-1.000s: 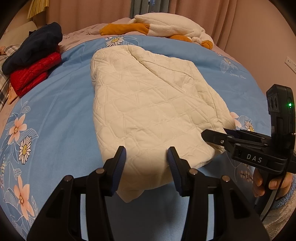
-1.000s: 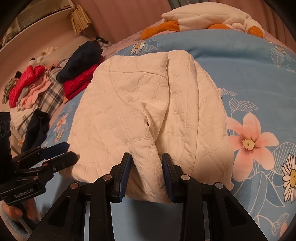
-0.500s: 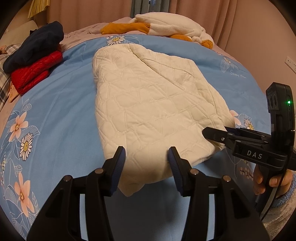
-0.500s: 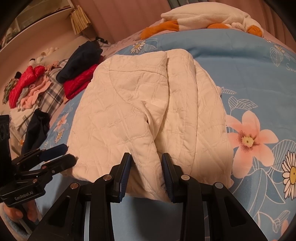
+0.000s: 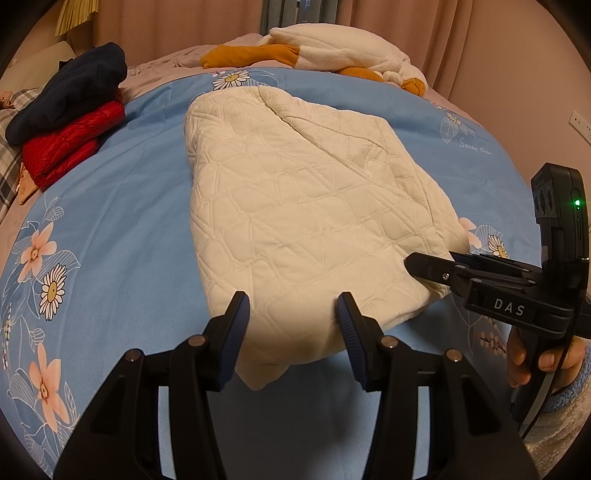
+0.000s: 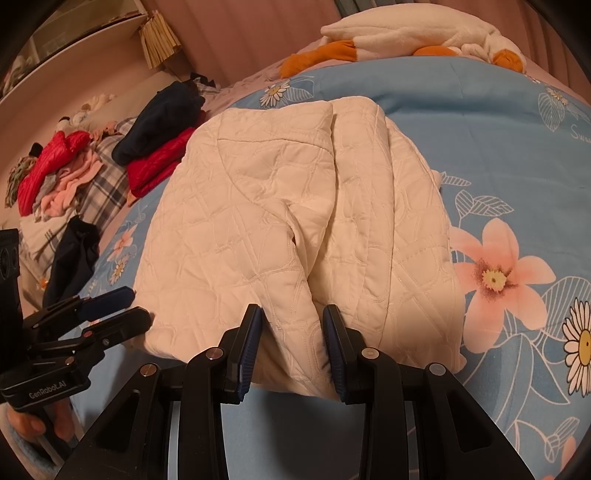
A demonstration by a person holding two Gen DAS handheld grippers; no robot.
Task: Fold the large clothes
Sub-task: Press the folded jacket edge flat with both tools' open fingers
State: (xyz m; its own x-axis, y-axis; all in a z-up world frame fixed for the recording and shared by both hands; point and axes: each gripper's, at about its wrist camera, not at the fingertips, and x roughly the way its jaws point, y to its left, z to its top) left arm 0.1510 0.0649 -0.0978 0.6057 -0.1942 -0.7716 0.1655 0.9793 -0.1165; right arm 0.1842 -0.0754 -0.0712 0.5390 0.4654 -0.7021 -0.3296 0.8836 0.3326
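1. Blue floral bedspread [image 5: 110, 206] fills my view, pink curtains beyond.
2. My left claw [image 5: 291, 321] stands parted above the cream quilted jacket [image 5: 295, 206], its near hem just ahead of the fingers; nothing gripped.
3. My right claw [image 6: 291, 332] is narrower, its pads either side of a fold at the jacket's near edge; I cannot tell whether they pinch it.
4. Far left of both claws: a red and navy clothes pile [image 5: 70, 122].
5. Well ahead, a white plush toy [image 6: 406, 33].
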